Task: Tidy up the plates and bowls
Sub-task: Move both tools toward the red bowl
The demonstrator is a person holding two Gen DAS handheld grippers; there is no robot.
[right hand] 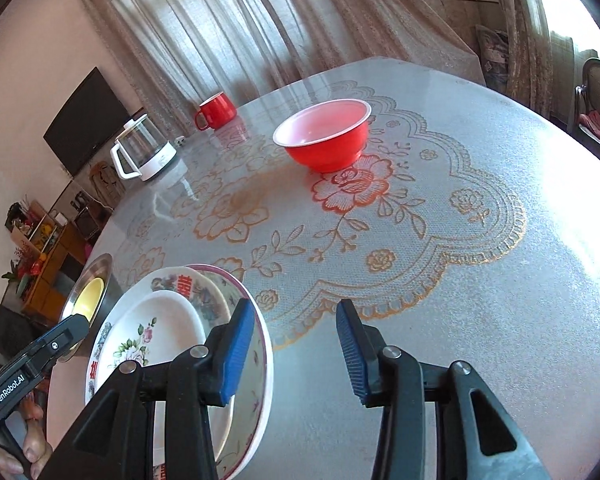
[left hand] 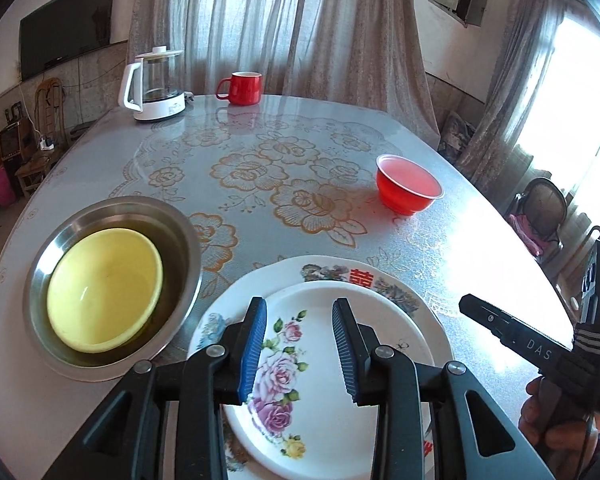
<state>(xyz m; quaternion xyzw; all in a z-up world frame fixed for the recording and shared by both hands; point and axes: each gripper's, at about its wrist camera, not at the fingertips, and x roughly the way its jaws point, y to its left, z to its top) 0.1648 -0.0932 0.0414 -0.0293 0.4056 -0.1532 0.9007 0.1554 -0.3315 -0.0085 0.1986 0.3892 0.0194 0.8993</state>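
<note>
On the flower-patterned table (right hand: 440,280), plates (left hand: 324,320) sit stacked at the near edge and a yellow bowl (left hand: 104,288) nests in a steel basin (left hand: 180,232), saving space. The red bowl (right hand: 324,136) waits mid-table. Left gripper (left hand: 300,344) and right gripper (right hand: 296,352) are both spread, empty.

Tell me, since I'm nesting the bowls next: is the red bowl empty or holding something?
Empty. The red bowl stands upright on the table, its pale inside bare in both views.

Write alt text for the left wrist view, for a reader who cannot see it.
The open left gripper hovers empty over a small rose-patterned plate stacked on a larger plate. To its left a yellow bowl sits inside a steel bowl; a red bowl stands alone farther back on the table.
</note>
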